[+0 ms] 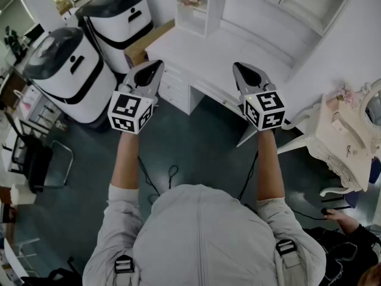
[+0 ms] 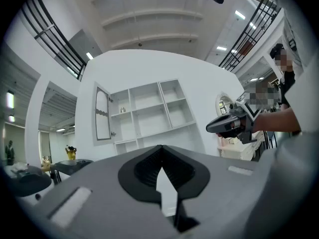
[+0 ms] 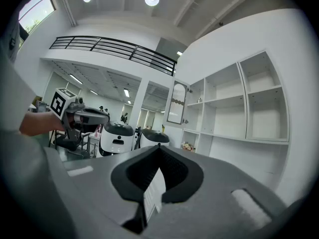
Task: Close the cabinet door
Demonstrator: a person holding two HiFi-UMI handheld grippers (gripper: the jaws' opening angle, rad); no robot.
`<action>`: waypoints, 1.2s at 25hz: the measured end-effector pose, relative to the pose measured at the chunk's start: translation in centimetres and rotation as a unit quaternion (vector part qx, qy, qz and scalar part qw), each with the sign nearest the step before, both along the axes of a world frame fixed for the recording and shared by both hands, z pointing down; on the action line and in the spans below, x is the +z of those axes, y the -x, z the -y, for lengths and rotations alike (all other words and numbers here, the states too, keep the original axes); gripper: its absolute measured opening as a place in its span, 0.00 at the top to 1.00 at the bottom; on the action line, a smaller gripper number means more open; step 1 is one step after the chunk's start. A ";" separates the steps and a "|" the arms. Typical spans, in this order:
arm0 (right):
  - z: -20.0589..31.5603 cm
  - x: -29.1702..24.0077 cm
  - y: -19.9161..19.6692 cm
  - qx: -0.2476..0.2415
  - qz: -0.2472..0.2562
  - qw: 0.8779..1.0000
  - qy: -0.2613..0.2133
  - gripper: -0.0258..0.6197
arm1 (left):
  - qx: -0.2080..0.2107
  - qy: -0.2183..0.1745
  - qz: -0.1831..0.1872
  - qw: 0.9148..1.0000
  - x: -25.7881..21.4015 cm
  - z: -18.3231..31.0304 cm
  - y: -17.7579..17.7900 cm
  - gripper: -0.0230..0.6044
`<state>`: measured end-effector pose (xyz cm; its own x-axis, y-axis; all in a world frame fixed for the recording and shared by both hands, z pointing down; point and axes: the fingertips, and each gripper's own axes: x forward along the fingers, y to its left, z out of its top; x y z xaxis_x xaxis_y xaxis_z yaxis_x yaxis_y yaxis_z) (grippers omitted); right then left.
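Observation:
The cabinet door [image 2: 102,113] is a narrow white panel with a glazed inset. It stands swung open at the left end of the white wall shelf unit [image 2: 149,111], above the desk. The right gripper view shows the door [image 3: 177,103] too, some way ahead. My left gripper [image 1: 156,64] and right gripper [image 1: 238,66] are held level side by side, pointing at the desk, well short of the door. Both are shut with nothing held. The jaws of the left gripper [image 2: 160,151] and the right gripper [image 3: 159,151] meet at their tips.
A white desk [image 1: 226,52] with drawers stands under the shelves. Two white machines with black tops [image 1: 71,70] [image 1: 122,16] and a cardboard box [image 1: 146,43] are at the left. An ornate cream table [image 1: 342,142] is at the right. Cables [image 1: 169,174] lie on the dark floor.

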<state>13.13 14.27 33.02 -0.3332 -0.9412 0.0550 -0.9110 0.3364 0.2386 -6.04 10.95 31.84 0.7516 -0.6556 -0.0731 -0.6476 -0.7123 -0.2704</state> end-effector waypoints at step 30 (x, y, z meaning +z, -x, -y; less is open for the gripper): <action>2.6 -0.8 6.2 0.012 0.004 0.999 -0.030 0.96 | 0.019 0.014 0.008 1.000 2.2 4.3 6.2 0.93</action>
